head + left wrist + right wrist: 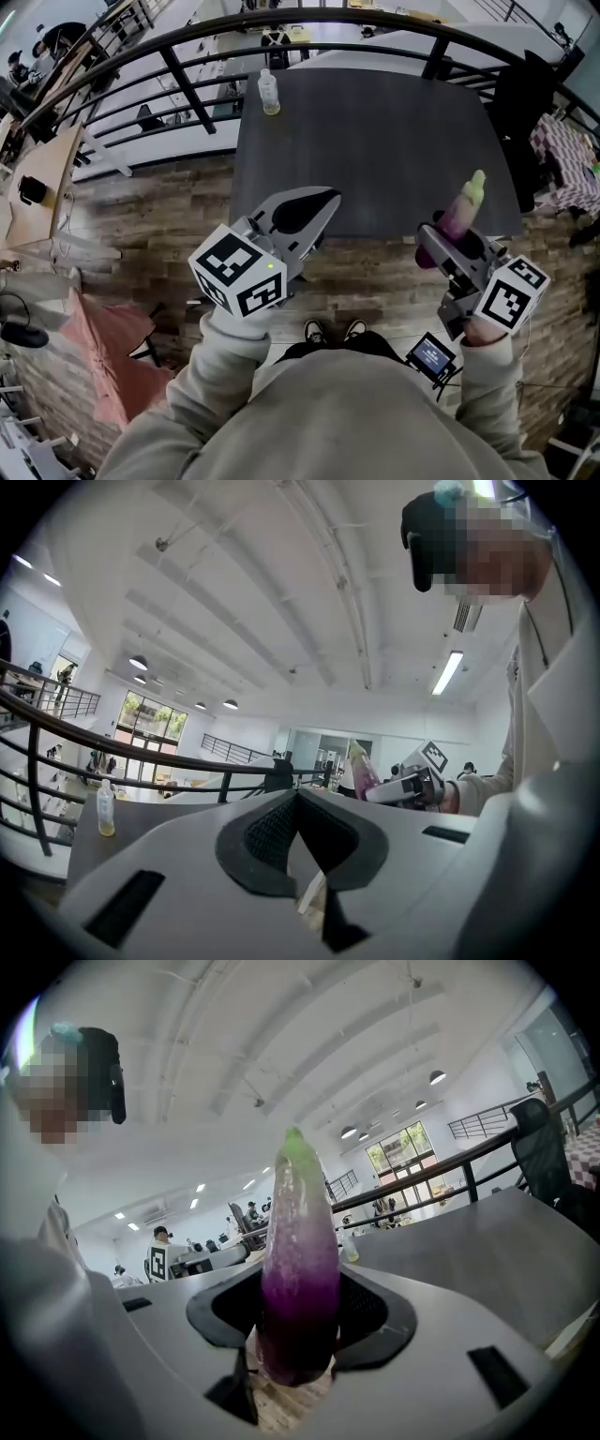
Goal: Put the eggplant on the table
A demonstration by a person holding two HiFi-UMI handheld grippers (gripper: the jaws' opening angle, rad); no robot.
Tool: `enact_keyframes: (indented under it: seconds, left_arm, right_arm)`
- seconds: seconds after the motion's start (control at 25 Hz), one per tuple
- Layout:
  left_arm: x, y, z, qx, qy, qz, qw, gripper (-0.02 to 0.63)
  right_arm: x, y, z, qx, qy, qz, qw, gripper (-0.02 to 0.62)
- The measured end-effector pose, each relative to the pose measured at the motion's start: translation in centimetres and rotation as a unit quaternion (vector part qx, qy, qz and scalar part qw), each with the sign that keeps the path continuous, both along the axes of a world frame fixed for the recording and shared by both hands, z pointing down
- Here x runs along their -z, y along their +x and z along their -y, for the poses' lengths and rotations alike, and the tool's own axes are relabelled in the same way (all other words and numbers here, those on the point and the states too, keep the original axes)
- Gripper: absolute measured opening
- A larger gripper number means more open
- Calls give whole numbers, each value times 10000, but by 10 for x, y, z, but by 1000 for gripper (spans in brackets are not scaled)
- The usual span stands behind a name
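A purple eggplant with a pale green tip stands upright between the jaws of my right gripper, which is shut on its lower half. In the right gripper view the eggplant fills the gap between the black pads. It hangs at the near right edge of the dark grey table. My left gripper is shut with nothing in it, its tips over the table's near left edge. From the left gripper view the eggplant shows at the right, beyond my left gripper.
A small clear bottle of yellow liquid stands at the table's far left. A black curved railing runs behind the table. A dark chair sits at its right side. Wooden floor lies below me.
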State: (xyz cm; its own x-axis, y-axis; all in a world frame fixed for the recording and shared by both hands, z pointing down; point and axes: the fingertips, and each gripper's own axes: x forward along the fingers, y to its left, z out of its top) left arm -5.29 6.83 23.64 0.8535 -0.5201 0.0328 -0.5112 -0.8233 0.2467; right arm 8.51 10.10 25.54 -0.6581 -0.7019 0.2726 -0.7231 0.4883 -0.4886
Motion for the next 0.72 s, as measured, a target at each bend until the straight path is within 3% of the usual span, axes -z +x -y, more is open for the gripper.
enact_keyframes:
  seconds: [0.16, 0.52, 0.72]
  left_arm:
    - [-5, -14, 16, 70, -53, -87, 9999, 2]
    - [9, 0, 57, 201, 232, 11, 9995, 2]
    - [24, 34, 98, 344, 338, 14, 9988, 2]
  right_arm:
    - [2, -9, 19, 27, 28, -15, 10000, 218]
    - [8, 2, 74, 254, 243, 4, 9994, 218]
    - [13, 38, 111, 309, 321, 31, 9990, 219]
